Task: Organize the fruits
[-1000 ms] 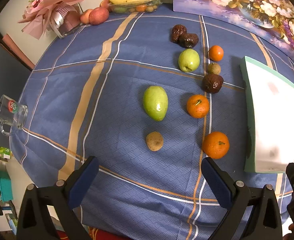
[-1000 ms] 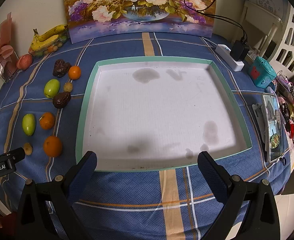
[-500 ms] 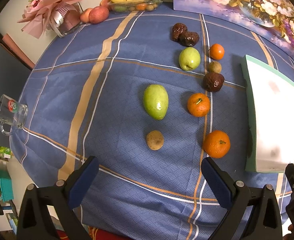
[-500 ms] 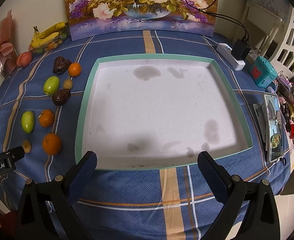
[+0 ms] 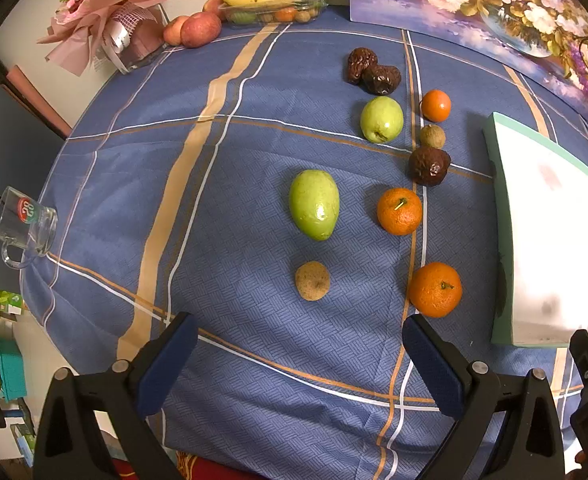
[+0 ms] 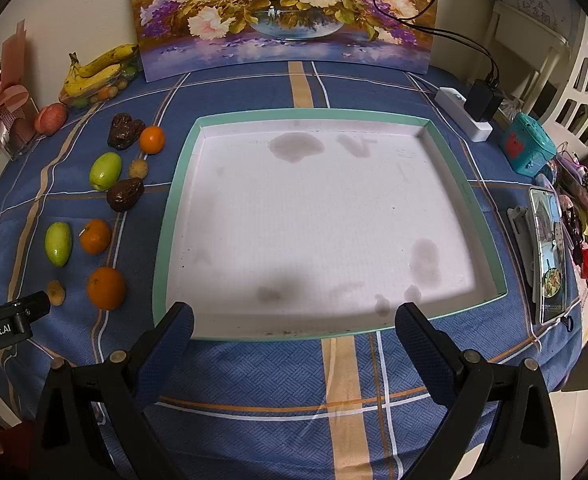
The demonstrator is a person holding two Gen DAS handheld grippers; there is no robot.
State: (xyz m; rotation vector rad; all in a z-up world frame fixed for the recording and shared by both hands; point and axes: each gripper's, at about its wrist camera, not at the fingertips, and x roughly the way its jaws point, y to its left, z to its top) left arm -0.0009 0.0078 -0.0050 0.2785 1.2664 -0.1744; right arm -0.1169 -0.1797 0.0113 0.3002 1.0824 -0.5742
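Both grippers gape empty; the left gripper (image 5: 298,356), nearer, faces the small brown fruit (image 5: 312,281), probably a kiwi, left of the tray (image 5: 498,240).

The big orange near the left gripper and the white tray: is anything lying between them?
No. In the left wrist view, only bare blue tablecloth separates the big orange from the tray; the right wrist view agrees.

Fruits (image 5: 314,204) on the tablecloth (image 5: 213,184), left of tray (image 6: 173,216)
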